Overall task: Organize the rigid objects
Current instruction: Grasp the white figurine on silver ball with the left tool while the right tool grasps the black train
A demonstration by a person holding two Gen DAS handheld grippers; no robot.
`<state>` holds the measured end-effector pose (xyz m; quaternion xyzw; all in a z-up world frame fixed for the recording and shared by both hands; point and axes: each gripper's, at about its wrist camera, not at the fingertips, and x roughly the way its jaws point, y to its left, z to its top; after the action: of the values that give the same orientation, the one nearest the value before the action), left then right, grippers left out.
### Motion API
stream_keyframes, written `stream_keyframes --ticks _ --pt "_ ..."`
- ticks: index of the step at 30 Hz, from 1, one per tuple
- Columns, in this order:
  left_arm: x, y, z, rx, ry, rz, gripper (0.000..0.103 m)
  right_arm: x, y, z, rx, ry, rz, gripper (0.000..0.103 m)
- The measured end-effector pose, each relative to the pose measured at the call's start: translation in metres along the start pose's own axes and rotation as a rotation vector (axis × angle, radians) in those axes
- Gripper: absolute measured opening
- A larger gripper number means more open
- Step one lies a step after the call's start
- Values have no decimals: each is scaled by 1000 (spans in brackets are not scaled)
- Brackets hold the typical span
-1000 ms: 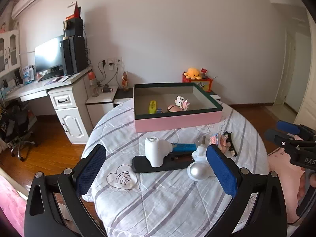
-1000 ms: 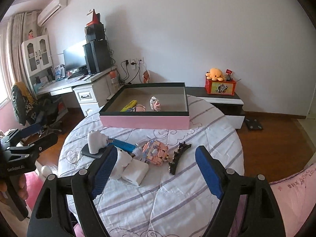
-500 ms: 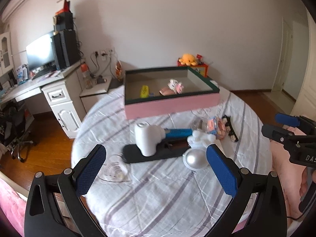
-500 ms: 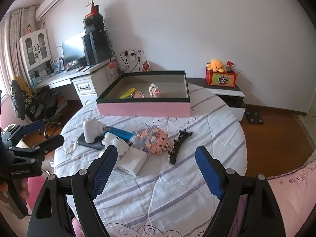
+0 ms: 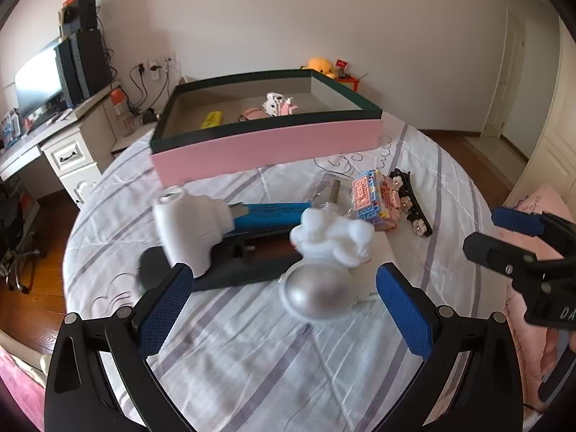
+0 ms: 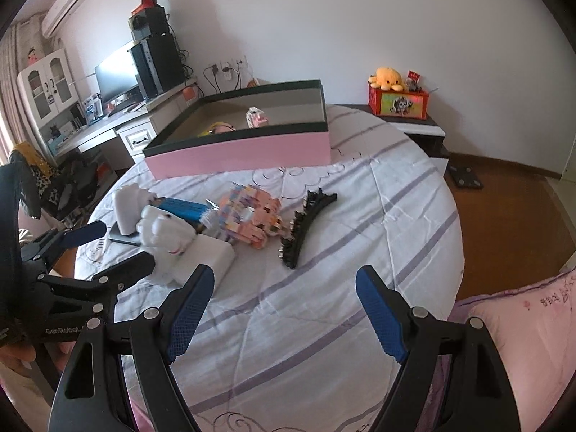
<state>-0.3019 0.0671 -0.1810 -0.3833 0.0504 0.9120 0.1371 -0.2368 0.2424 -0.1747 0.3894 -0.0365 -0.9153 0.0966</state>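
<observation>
Two hand-held grippers hovered over a round table (image 6: 396, 216) draped in a white cloth with lilac stripes, both with jaws spread wide and nothing between the blue pads. The left gripper (image 5: 280, 309) pointed down at a silver-domed white figurine (image 5: 324, 252), which sat just ahead of its open fingers without touching them. The right gripper (image 6: 284, 313) hung over bare cloth on the near side of the table, well short of the clutter.

The landmark of the scene was a shallow pink box (image 5: 266, 144) with a dark green rim, set at the far side of the table. Inside it already lay a yellow item (image 5: 211, 119), a small pink piece (image 5: 252, 113) and a pink-and-white block toy (image 5: 279, 103). In front of the box, nearer the grippers, the loose objects waited in a cluster: a white handheld device (image 5: 187, 230) resting on a black flat base (image 5: 230, 266), a blue bar-shaped item (image 5: 270, 212) touching it on the box side, and the figurine just beside them, standing on a white rectangular block (image 6: 212, 255). To the right of that group, still in front of the box, sat a pastel brick-built toy (image 5: 376, 198) and, just beside it, a black hair clip (image 5: 410, 198) studded with small ornaments.

Beyond the box, against the wall, stood a white desk (image 6: 108, 129) with a monitor (image 6: 115, 68) and a low cabinet (image 6: 410, 126) bearing a red box (image 6: 397, 102) topped by a yellow plush toy (image 6: 388, 77).
</observation>
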Motion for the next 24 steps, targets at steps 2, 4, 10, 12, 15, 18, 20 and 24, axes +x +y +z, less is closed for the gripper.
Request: stream_keyframes --ticks 2,4,10,12,15,18,20,24 --pt "7 -4 3 7 2 -3 103 3 -4 0 9 5 1 83" --pt "14 -8 6 17 12 7 103 6 -9 0 20 10 5 83" --pt "26 -13 10 21 3 14 95 16 -19 -1 42 30 9 83" --pt "27 -12 11 18 -2 -1 82 19 -20 -2 47 39 10 83" --pt "28 -8 10 10 10 -57 57 23 -20 -2 51 47 15 83" --pt "23 -4 8 7 3 -72 51 27 -20 -3 55 52 16 83" --pt "18 -1 7 8 -3 -75 51 31 -21 -1 58 54 17 83" --pt "6 8 6 2 -18 -68 51 44 -19 4 59 64 11 83"
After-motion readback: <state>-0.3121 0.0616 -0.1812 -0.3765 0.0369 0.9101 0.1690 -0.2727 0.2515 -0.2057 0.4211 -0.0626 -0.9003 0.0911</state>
